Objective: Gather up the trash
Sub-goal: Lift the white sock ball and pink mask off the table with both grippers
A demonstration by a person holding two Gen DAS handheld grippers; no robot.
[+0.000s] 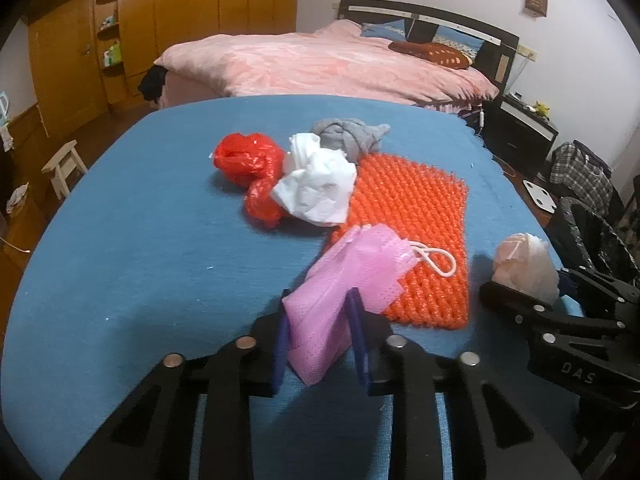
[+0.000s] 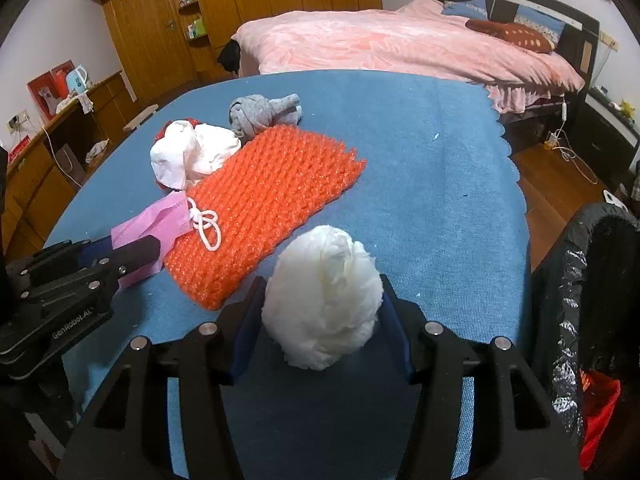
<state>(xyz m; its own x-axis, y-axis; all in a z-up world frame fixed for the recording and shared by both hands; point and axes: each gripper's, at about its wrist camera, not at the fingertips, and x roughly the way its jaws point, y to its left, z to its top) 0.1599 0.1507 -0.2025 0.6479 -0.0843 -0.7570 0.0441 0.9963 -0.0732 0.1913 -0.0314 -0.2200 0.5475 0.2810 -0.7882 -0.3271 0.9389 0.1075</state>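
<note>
Two grippers are seen over a blue cloth-covered surface (image 1: 120, 240). The left gripper (image 1: 320, 320) is clenched on a crumpled pink face mask (image 1: 332, 280), whose lower end is pinched between the blue fingers (image 1: 358, 332) while its upper end and white ear loop lie on an orange knitted-looking plastic mat (image 1: 416, 216). The right gripper (image 2: 322, 312) is closed around a white crumpled ball of tissue (image 2: 324, 296), which is pressed on both sides by the fingers (image 2: 394, 320) and rests low against the surface.

Beyond the mat, a crumpled white plastic bag (image 1: 316, 184) is set against a crumpled red plastic bag (image 1: 248, 160), and a knotted grey cloth (image 1: 352, 136) lies just behind them, touching the far edge of the mat. A bin lined with a black plastic bag (image 2: 588, 280) stands at the right edge of the surface, near the right gripper; something red shows low inside it. A bed with a pink cover (image 1: 320, 64) is seen behind the surface, and wooden wardrobes (image 1: 180, 8) stand along the far wall.
</note>
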